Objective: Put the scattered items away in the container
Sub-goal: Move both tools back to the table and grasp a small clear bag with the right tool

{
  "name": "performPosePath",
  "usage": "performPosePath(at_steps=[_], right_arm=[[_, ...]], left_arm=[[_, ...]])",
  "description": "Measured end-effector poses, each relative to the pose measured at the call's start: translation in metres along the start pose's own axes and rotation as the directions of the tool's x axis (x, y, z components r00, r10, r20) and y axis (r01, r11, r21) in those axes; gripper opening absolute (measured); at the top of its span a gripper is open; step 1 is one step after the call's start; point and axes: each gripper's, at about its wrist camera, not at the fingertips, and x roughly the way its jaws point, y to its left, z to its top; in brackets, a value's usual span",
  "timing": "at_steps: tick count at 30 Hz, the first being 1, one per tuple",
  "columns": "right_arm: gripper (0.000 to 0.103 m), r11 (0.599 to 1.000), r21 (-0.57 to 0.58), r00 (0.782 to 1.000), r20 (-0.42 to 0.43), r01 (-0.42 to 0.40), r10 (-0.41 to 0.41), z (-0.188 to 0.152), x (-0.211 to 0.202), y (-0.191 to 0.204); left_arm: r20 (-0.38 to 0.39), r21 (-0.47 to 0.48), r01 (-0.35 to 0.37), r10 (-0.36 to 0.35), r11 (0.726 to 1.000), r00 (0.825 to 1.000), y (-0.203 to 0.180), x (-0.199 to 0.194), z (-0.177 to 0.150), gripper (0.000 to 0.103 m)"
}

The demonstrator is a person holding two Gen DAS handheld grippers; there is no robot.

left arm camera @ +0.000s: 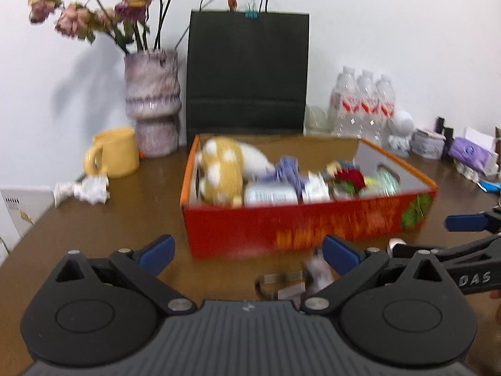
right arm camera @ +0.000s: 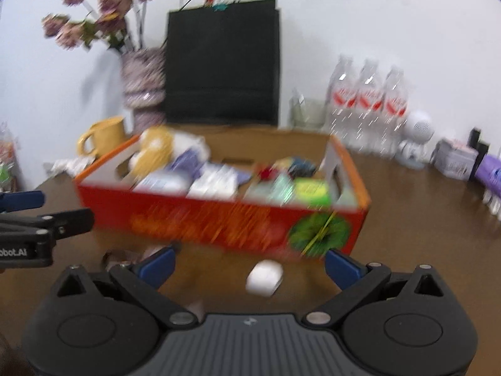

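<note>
An open red and orange box (left arm camera: 300, 225) stands mid-table, filled with a yellow spotted plush (left arm camera: 222, 169), a white bottle (left arm camera: 271, 195) and other small items. My left gripper (left arm camera: 249, 255) is open just in front of the box. A blurred small keychain-like item (left arm camera: 310, 277) lies on the table by its right finger. My right gripper (right arm camera: 250, 265) is open too, and a small white rounded item (right arm camera: 264, 277) lies between its fingers, in front of the box (right arm camera: 219, 219). In the left wrist view the right gripper's blue fingertip (left arm camera: 463, 222) enters from the right.
Behind the box stand a black paper bag (left arm camera: 247, 72), a vase of dried flowers (left arm camera: 152, 103), a yellow mug (left arm camera: 114, 152) and several water bottles (left arm camera: 363, 103). Crumpled paper (left arm camera: 84, 189) lies at the left. A white figure (right arm camera: 415, 139) and purple pack (right arm camera: 491, 174) sit far right.
</note>
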Motion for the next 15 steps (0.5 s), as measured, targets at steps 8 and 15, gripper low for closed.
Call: performPosePath(at_steps=[8, 15], right_arm=[[0.096, 0.997, -0.068, 0.998, -0.054, -0.027, 0.024, -0.028, -0.002, 0.042], [0.033, 0.997, -0.038, 0.994, -0.091, -0.068, 0.064, -0.031, 0.003, 0.036]], left_arm=[[-0.052, -0.053, 0.038, -0.041, 0.998, 0.998, 0.022, -0.007, -0.024, 0.102], [-0.069, -0.017, 0.053, -0.054, 0.998, 0.996, 0.015, -0.003, -0.028, 0.101]])
